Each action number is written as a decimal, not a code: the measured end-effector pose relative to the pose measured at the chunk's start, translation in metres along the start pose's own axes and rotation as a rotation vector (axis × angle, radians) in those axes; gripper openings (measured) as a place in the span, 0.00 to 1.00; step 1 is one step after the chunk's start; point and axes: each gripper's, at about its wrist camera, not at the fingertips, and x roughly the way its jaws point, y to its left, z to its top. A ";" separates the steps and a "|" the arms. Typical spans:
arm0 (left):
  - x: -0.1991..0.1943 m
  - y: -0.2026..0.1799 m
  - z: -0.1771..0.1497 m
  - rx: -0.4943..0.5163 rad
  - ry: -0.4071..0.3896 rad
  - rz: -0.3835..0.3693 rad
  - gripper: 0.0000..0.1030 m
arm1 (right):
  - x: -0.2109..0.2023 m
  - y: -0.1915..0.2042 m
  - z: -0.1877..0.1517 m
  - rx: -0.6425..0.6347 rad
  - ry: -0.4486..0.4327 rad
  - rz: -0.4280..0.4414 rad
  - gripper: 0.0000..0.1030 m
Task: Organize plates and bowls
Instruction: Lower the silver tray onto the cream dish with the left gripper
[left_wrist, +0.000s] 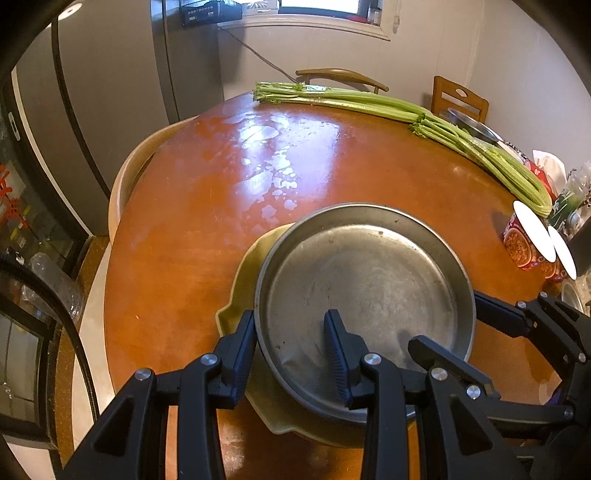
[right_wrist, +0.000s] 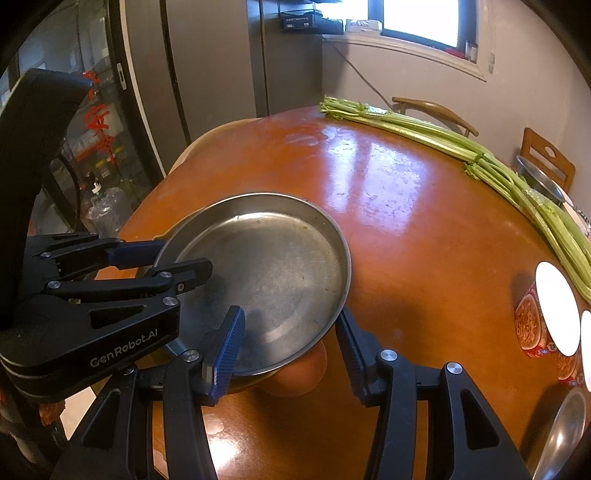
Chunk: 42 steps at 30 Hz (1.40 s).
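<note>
Round wooden table (left_wrist: 192, 229), orange-brown, glossy, with pale glare patches toward its far half.

Celery (left_wrist: 369, 101): long bundles lie flat along the far right edge of the table, long axis following the rim, cut ends toward the far side, well apart from the plate.

Steel plate (left_wrist: 365, 288): round, shallow, raised rim, open side up, so no long axis. It sits at the near side of the table, on top of a yellow-green dish (left_wrist: 243, 280) with a scalloped edge that shows past its left and near sides. In the right wrist view the plate's right side looks slightly raised over the table; whether it rests fully on the dish I cannot tell.

Left gripper (left_wrist: 291, 343): narrowly open jaws straddle the plate's near-left rim, one finger outside the wall, the other inside on the plate floor. Pads appear to clamp the rim.

Right gripper (right_wrist: 291, 343): jaws straddle the plate's near-right rim, the left finger over the plate's inside, the right finger outside and under the edge. Grip appears closed on the rim.

Instant noodle cups (left_wrist: 521, 243), red with white lids, stand at the right edge of the table.
</note>
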 end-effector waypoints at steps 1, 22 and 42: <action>0.000 0.001 0.000 -0.002 0.002 0.000 0.36 | 0.000 0.000 0.000 0.001 0.002 0.002 0.52; -0.010 0.008 0.000 -0.015 -0.007 -0.004 0.36 | -0.003 0.004 0.000 -0.037 -0.001 0.015 0.53; -0.007 0.007 0.001 -0.009 -0.003 0.000 0.36 | -0.001 0.004 -0.001 -0.039 0.003 0.019 0.53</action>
